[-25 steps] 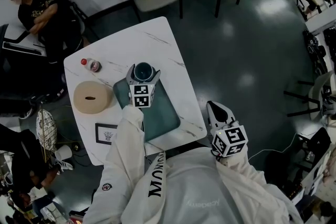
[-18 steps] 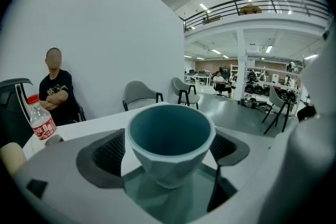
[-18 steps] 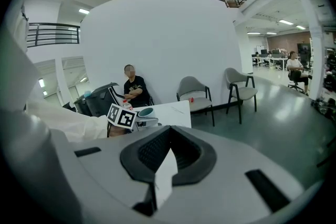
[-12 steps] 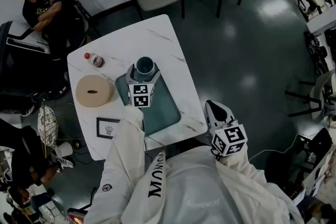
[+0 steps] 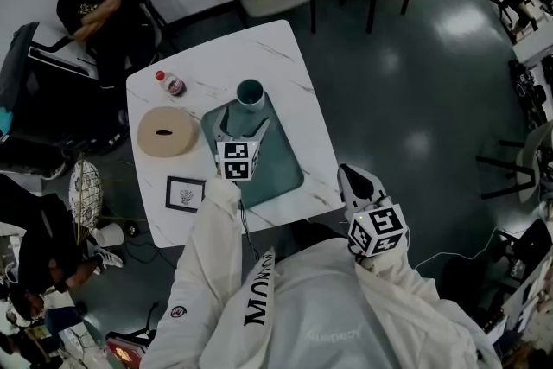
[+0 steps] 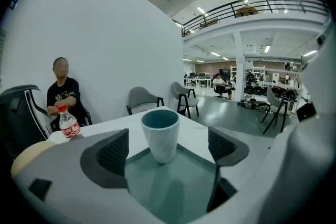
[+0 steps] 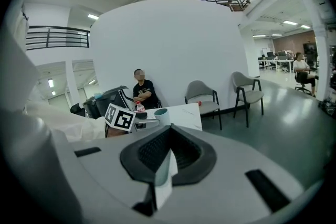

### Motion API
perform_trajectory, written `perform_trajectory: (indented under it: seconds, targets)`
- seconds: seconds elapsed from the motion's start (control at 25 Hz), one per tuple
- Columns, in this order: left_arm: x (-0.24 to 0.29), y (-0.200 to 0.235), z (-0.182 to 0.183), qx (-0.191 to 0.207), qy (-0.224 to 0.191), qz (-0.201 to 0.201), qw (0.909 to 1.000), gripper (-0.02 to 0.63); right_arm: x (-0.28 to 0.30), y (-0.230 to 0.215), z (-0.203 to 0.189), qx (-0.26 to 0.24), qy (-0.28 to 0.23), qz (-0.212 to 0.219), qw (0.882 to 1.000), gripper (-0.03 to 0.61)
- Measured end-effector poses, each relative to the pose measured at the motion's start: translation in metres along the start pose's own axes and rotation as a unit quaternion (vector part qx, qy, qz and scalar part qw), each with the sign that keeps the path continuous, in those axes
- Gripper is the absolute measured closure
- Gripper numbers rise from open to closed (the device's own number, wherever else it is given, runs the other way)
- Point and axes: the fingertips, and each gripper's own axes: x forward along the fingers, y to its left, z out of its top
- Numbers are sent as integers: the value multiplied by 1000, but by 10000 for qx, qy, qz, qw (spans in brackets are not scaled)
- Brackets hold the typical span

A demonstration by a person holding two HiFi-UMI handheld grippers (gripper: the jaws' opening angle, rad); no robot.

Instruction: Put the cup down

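1. Nearest the wearer, the right gripper point(image 7: 168, 136) is hanging off the table's near corner, well apart from the work. Its jaws are pressing together; a thin pale sliver is showing at the seam, and what it is cannot be told.
2. Lettering is running along the white sleeve point(image 5: 259, 307); only "MON" is reading clearly. Chest print is too faint to read.
3. The left gripper point(image 5: 241, 127) is hovering over the teal mat point(image 5: 275, 173) with its jaws standing wide apart and holding nothing.
4. The cup point(image 6: 160, 134) is standing upright on the mat's far end, long axis vertical, mouth up. It is sitting straight ahead on the jaws' centre line, just beyond the tips, touching neither pad. The left gripper is far the nearer of the two.
5. Judgement: the cup looks already set down; a straight pull-back along that line should be clearing it, while any sideways swing is risking a tip-over.
6. To the left on the white table point(image 5: 281, 65), a framed card point(image 5: 184, 194) and a tan round roll point(image 5: 167, 132) are lying; the card's print is too small to read.
7. Farther off, a bottle point(image 6: 68, 123) is wearing a red label, illegible.
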Motion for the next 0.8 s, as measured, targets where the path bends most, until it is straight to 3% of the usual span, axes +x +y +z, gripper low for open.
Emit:
perform_trajectory:
  seconds: [0.36,0.8]
  targets:
    - [-76,-11,6,24,-279,159,9995,137,-20,46,-7,-156,-123,401,9990,574]
    - [-166,-23,7,66,-571,316,9978,210,-54,103,-17,-296,-287,645,9971,574]
